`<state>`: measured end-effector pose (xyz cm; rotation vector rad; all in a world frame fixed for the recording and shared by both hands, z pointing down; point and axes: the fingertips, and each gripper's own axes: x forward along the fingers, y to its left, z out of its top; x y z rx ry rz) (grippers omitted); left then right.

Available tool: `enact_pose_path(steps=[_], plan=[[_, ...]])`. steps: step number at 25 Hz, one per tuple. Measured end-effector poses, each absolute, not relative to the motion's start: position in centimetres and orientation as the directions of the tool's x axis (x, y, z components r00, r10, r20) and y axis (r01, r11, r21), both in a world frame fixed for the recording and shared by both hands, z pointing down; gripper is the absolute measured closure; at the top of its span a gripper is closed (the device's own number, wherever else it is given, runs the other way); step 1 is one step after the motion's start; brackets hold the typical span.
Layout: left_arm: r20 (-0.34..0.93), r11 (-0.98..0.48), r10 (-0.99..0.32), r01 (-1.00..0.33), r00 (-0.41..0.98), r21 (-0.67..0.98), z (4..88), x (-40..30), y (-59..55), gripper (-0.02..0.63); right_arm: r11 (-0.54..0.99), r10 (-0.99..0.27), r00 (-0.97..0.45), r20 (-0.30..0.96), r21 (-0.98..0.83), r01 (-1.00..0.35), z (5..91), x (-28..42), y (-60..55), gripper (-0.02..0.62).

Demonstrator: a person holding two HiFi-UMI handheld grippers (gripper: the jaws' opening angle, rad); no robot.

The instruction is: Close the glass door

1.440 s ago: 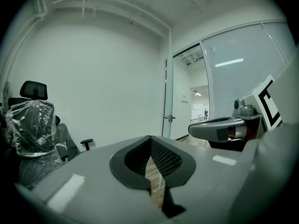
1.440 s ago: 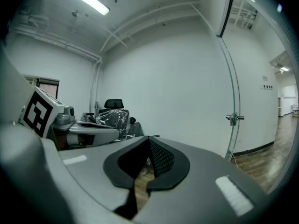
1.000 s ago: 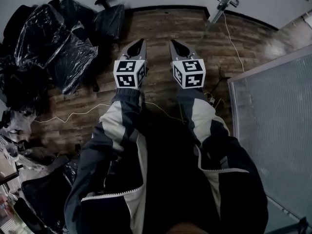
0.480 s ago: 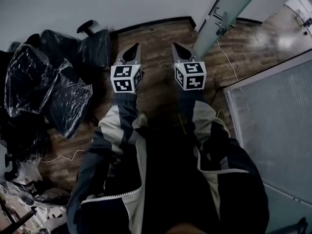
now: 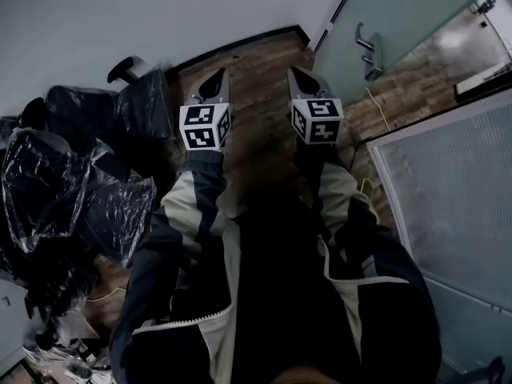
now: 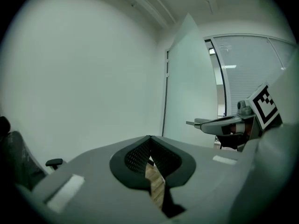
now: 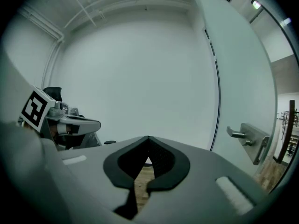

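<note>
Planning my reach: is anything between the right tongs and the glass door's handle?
Nothing: the head view shows only bare wood floor between the right tongs and the door handle.

The glass door (image 5: 408,14) stands ahead right; chairs (image 5: 96,182) crowd the left.

A brown wood-plank floor (image 5: 260,94) runs up to a black skirting strip (image 5: 240,45) at the foot of the white wall. On its left side stand black office chairs wrapped in clear crinkled plastic (image 5: 88,190), crowded together. A thin pale cable (image 5: 381,105) lies on the planks at the right.
</note>
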<state>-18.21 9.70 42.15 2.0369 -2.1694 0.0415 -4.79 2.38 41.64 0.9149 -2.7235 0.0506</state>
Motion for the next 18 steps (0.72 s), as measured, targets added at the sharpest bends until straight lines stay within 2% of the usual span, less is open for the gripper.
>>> enact_pose_path(steps=[12, 18], plan=[[0.19, 0.058, -0.981, -0.996, -0.044, 0.071, 44.2, -24.8, -7.8, 0.603, 0.776, -0.604, -0.748, 0.276, -0.008, -0.63, 44.6, -10.8, -15.9, 0.591], [0.196, 0.006, -0.981, -0.999, 0.002, 0.041, 42.9, -25.9, -16.5, 0.603, 0.76, -0.621, -0.74, 0.257, -0.035, -0.649, 44.0, -12.8, -24.1, 0.591]])
